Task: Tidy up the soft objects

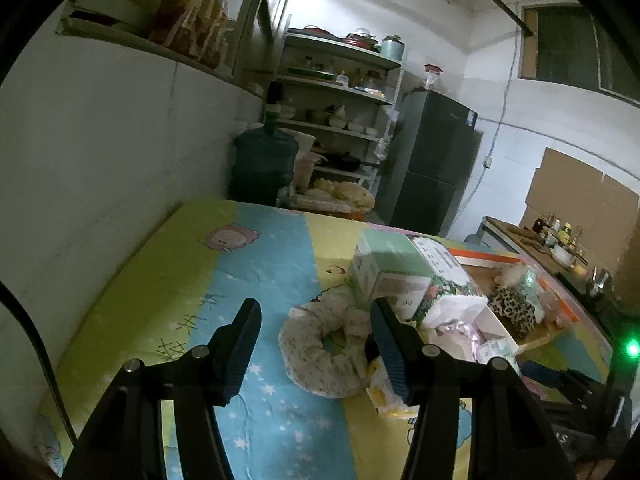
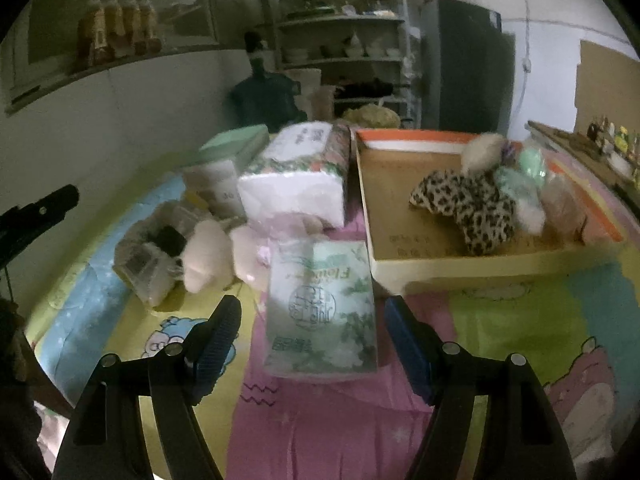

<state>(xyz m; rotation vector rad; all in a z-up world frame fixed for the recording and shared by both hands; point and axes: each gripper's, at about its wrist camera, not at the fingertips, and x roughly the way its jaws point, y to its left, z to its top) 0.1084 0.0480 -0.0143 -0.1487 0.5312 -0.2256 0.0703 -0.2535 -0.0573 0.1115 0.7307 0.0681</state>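
Observation:
A floral fabric ring [image 1: 320, 344] lies on the cartoon-print cloth, just ahead of my open left gripper [image 1: 316, 316], whose right finger overlaps its edge in the view. My right gripper [image 2: 312, 312] is open, its fingers on either side of a green-and-white tissue pack [image 2: 322, 312] lying flat, not pressing it. A large floral tissue pack [image 2: 296, 176] and a cream plush toy [image 2: 208, 256] lie behind. The shallow cardboard tray [image 2: 460, 268] holds a leopard-print soft item [image 2: 468, 204] and other fluffy pieces [image 2: 524, 188].
Green and white boxes [image 1: 384, 264] stand behind the ring. A wall runs along the left. Beyond the bed are a water jug [image 1: 262, 164], shelves [image 1: 340, 92] and a dark fridge [image 1: 432, 160]. The left gripper's arm [image 2: 36, 208] shows at the left edge.

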